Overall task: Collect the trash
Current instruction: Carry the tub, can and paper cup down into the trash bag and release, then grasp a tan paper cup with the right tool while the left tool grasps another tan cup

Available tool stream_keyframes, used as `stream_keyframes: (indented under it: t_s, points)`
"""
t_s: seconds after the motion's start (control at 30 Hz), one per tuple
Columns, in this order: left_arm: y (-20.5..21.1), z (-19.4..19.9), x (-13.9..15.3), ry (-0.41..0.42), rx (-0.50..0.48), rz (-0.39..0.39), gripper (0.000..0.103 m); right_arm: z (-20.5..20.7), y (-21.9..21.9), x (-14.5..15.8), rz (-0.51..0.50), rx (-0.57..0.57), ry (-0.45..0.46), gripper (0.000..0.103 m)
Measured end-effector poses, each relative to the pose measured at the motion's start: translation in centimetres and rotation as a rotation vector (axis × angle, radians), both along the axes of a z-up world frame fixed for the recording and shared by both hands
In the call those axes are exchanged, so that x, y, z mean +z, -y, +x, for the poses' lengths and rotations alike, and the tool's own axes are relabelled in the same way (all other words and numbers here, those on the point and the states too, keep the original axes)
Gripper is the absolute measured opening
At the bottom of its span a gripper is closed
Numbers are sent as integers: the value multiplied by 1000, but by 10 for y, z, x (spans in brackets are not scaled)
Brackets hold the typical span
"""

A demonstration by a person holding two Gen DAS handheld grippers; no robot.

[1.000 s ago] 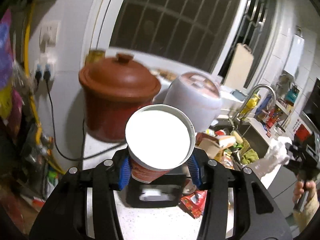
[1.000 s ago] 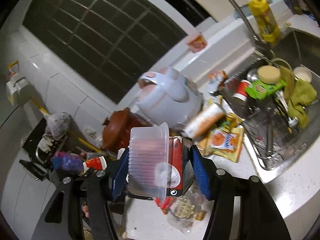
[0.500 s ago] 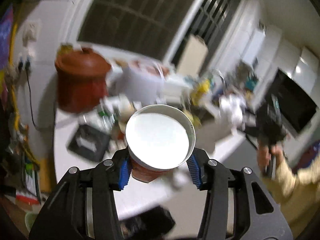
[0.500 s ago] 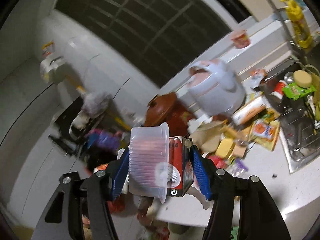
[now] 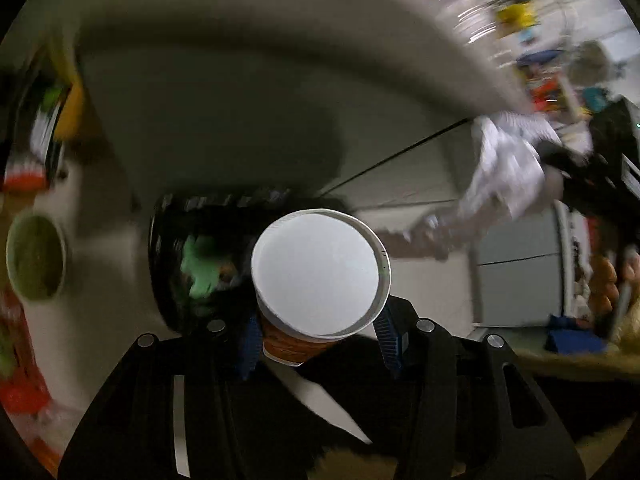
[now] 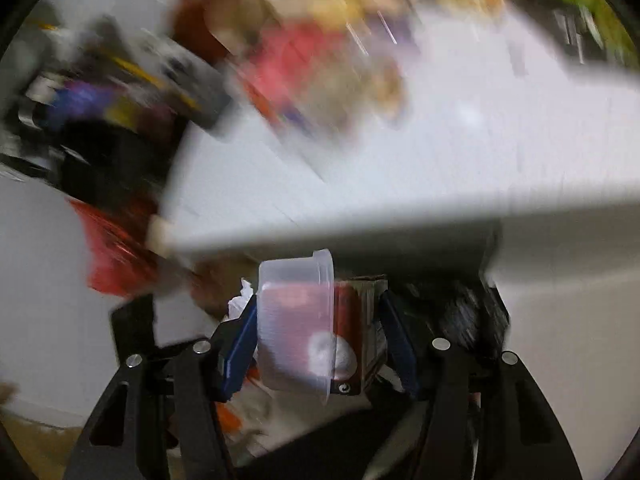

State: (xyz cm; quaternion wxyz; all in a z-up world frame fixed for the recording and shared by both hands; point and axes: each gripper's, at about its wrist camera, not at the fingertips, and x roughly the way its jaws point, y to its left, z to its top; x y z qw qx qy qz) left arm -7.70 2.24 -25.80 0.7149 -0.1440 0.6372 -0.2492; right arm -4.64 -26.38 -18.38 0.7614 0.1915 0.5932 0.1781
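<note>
My left gripper point(image 5: 320, 340) is shut on a paper cup point(image 5: 320, 276) with a white inside and an orange-red outside, its mouth facing the camera. Just beyond the cup is a black trash bin point(image 5: 184, 256) with green and dark rubbish inside. My right gripper point(image 6: 320, 340) is shut on a clear plastic tub point(image 6: 294, 320) pressed against a red carton point(image 6: 352, 336). Below them, dark bin contents and white paper point(image 6: 240, 300) show. The right gripper with its load also shows in the left wrist view point(image 5: 516, 168), blurred.
The white counter's edge point(image 6: 360, 216) runs above the right gripper, with blurred packets on top. A red bag point(image 6: 112, 248) hangs at the left. A green bowl point(image 5: 34, 260) stands left of the bin. Grey cabinet fronts point(image 5: 516, 280) are at the right.
Both grippers have swung down from the cluttered counter toward the floor and the black bin, each still holding its load. The views are now heavily blurred by the motion.
</note>
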Motion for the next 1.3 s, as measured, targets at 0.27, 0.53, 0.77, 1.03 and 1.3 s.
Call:
stream_keyframes:
  t_s: [0.27, 0.53, 0.77, 1.03, 1.3]
  points:
    - [19, 24, -137, -158, 74, 205, 78, 5, -26, -155, -266, 50, -82, 72]
    - [-6, 30, -159, -195, 105, 307, 78, 2, -17, -162, -313, 58, -89, 75]
    - [-10, 11, -126, -162, 114, 273, 78, -15, -13, -121, -310, 91, -43, 75]
    - [10, 4, 74, 214, 34, 88, 87, -3, -33, 93, 25, 164, 402, 91]
    - [17, 60, 219, 639, 181, 57, 89, 112, -47, 191, -167, -3, 734, 98]
